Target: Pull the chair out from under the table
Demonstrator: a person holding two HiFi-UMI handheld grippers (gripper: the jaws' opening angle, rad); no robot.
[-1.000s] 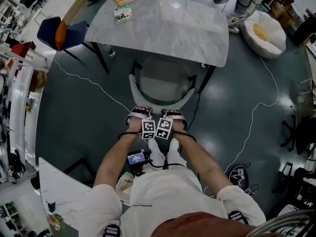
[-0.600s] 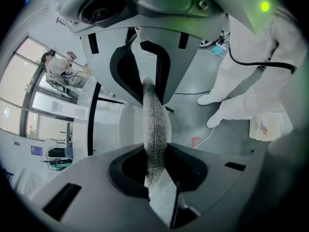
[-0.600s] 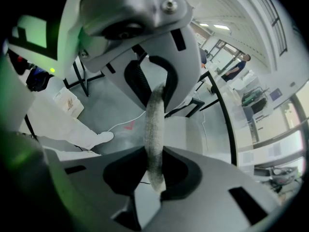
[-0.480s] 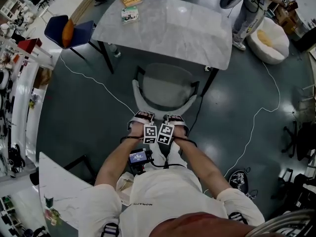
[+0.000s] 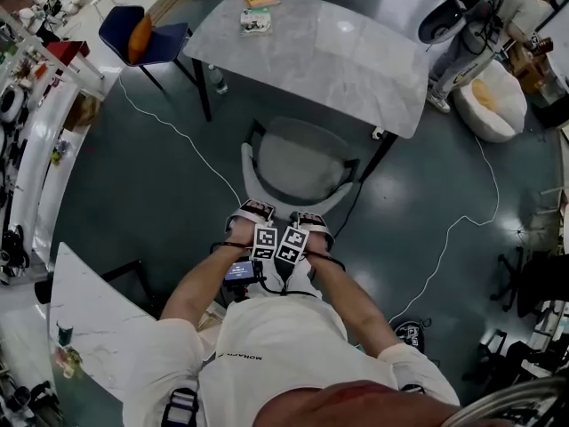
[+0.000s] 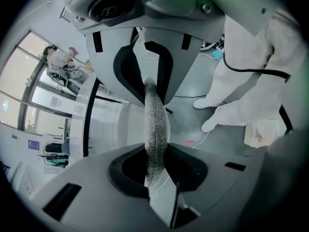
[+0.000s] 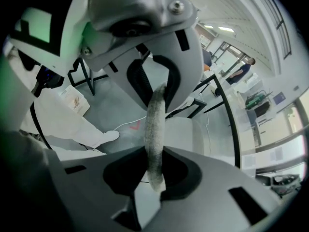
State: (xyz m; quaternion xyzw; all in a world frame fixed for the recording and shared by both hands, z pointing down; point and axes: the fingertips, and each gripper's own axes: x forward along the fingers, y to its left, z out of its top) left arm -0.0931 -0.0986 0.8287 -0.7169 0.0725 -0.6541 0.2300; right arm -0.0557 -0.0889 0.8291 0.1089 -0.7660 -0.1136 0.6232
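Dark glossy floor [image 5: 124,194] surrounds a grey marble-topped desk [image 5: 356,52] at twelve o'clock. The pale grey upholstered chair [image 5: 298,163] sits with its front tucked under the desk's near edge. At its six o'clock, the left hand-held gripper [image 5: 253,207] and right hand-held gripper [image 5: 312,213] clamp the curved backrest rim [image 6: 155,129] side by side, probably for a straight pull. Only the gripper views show fabric pinched between nearly closed jaws; only the head view shows desk clearance.
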